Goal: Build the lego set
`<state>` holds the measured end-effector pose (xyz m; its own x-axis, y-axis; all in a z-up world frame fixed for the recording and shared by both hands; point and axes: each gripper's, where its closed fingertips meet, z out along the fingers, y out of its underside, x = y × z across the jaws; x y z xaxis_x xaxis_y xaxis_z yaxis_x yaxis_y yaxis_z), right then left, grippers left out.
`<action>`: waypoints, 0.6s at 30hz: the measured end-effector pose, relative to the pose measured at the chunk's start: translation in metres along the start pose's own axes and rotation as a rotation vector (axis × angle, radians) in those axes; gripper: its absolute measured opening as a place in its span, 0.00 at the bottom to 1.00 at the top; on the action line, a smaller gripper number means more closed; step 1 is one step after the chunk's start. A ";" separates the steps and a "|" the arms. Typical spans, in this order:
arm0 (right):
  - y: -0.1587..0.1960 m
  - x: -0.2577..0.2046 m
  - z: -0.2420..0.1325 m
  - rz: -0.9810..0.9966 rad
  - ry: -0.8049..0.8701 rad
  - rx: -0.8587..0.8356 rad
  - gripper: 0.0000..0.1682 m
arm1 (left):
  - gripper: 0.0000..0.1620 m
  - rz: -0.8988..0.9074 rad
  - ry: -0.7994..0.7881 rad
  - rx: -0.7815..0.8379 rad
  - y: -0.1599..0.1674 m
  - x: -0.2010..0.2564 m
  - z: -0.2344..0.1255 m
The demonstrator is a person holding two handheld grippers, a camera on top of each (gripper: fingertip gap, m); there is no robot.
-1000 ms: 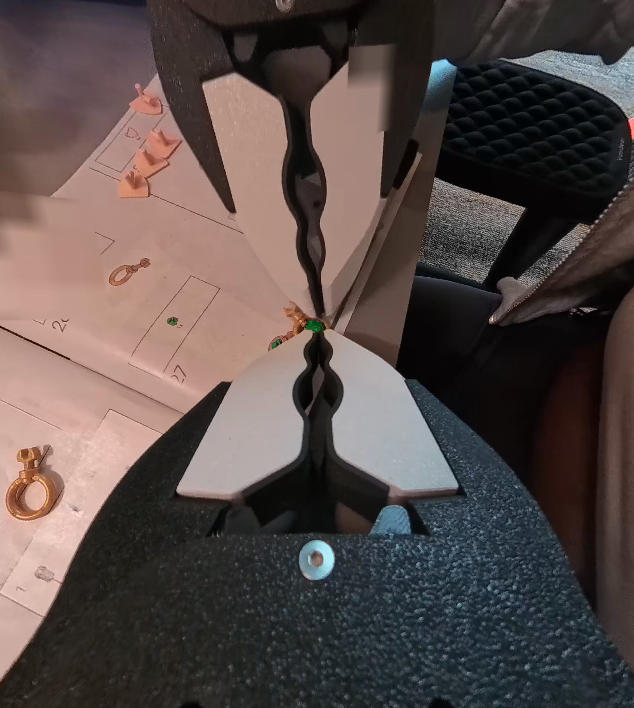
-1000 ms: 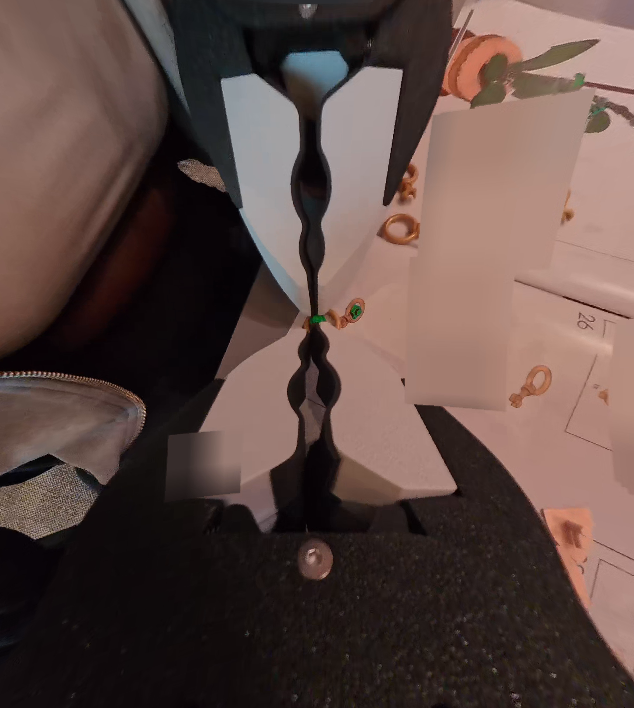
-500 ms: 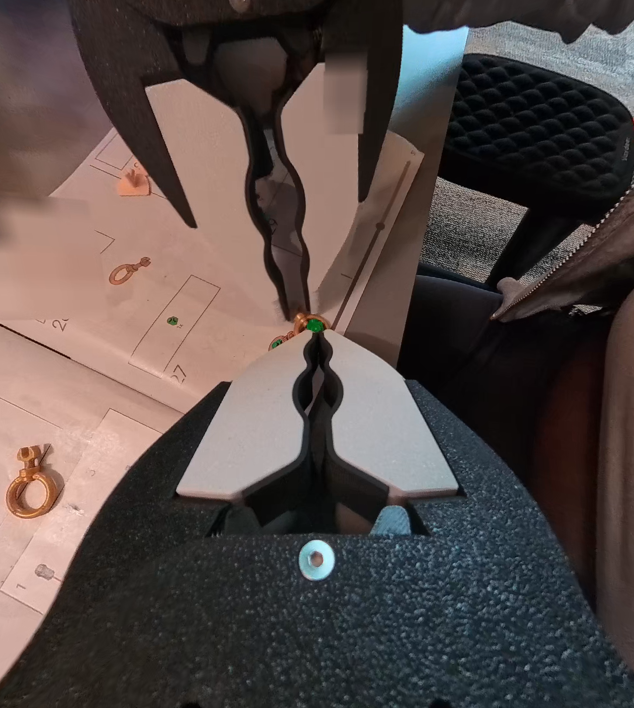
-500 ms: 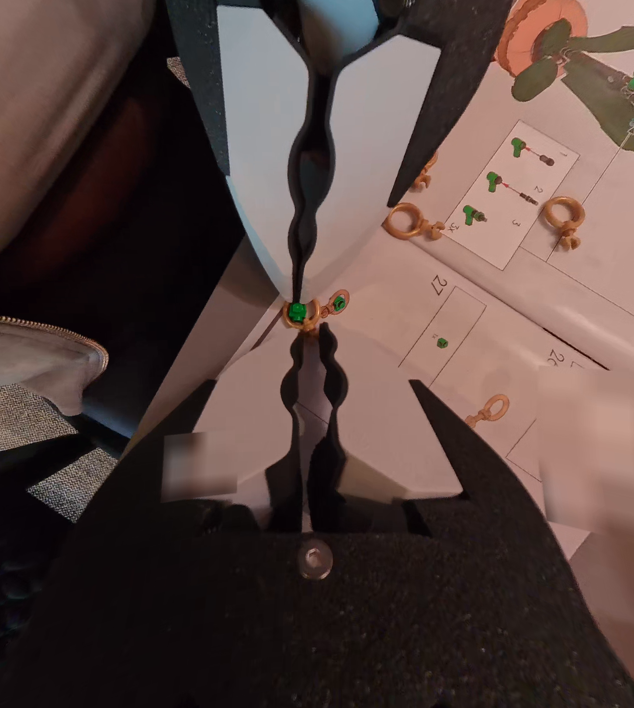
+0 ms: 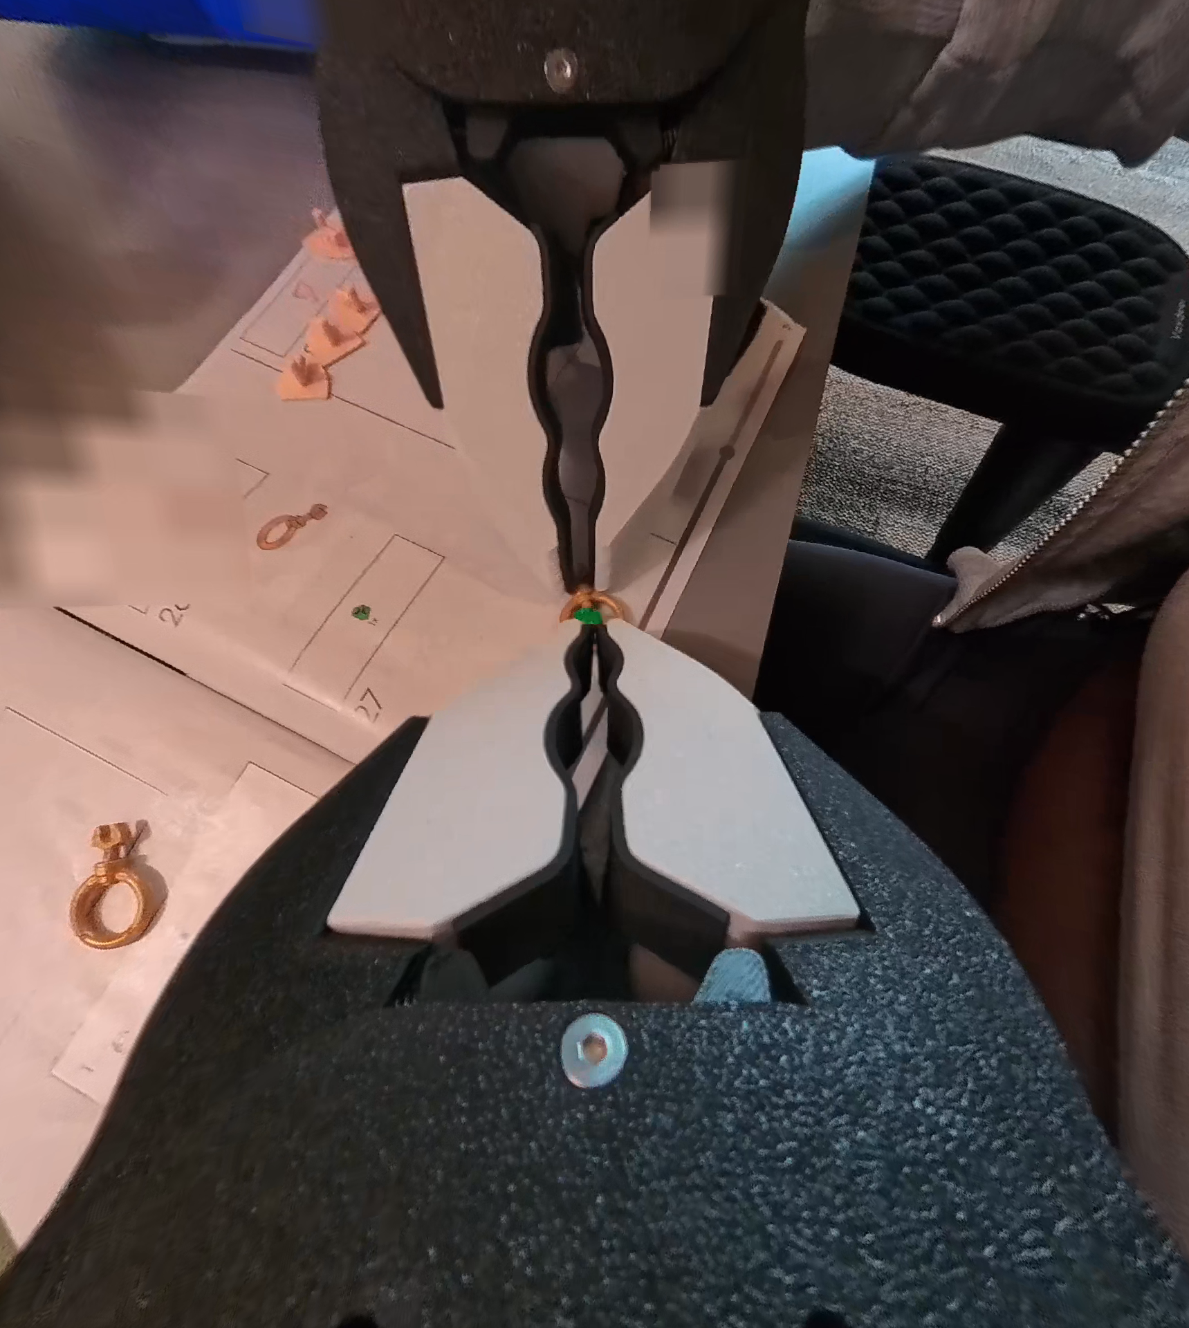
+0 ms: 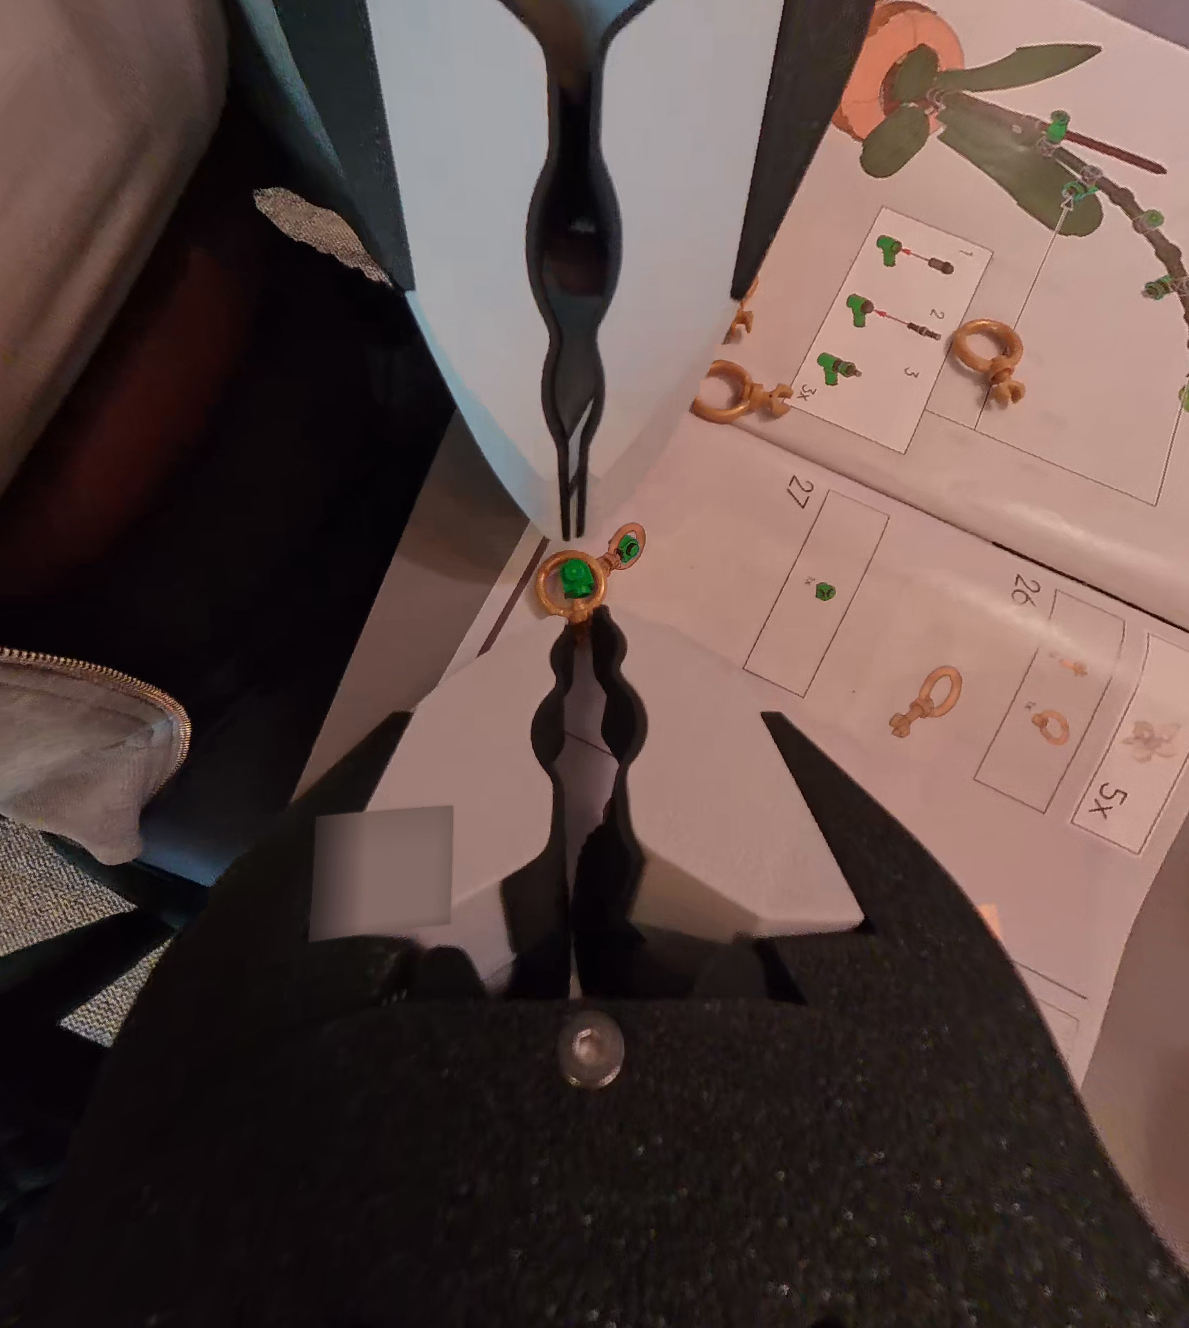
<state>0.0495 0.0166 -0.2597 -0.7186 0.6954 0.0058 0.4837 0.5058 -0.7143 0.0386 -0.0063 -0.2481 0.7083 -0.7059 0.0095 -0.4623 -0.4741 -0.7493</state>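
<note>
We note a small gold ring [image 6: 570, 583] with a bright green stud [image 6: 575, 577] seated in it, pinched by its stem in the right gripper [image 6: 585, 624]. Left gripper [image 5: 588, 632] closed, tips just beyond the ring.

Right gripper [image 6: 585, 616] shut, tips pinching stem of gold ring piece [image 6: 570, 583]. Left gripper [image 5: 590, 629] shut, tip-to-tip opposite right one, tips just beside ring's far rim; contact unclear.
</note>
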 end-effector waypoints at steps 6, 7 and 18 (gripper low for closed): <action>0.001 0.000 -0.001 0.030 0.027 0.014 0.04 | 0.05 0.044 -0.012 -0.030 0.004 -0.001 0.006; 0.001 0.000 -0.001 0.037 0.028 0.014 0.04 | 0.05 0.042 -0.010 -0.021 0.002 -0.001 0.007; -0.003 0.002 -0.003 0.054 0.043 0.058 0.01 | 0.02 0.024 -0.002 -0.018 0.002 -0.002 0.011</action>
<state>0.0477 0.0183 -0.2550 -0.6696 0.7427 -0.0045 0.4904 0.4375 -0.7537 0.0423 0.0000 -0.2565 0.6980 -0.7161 -0.0094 -0.4883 -0.4664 -0.7376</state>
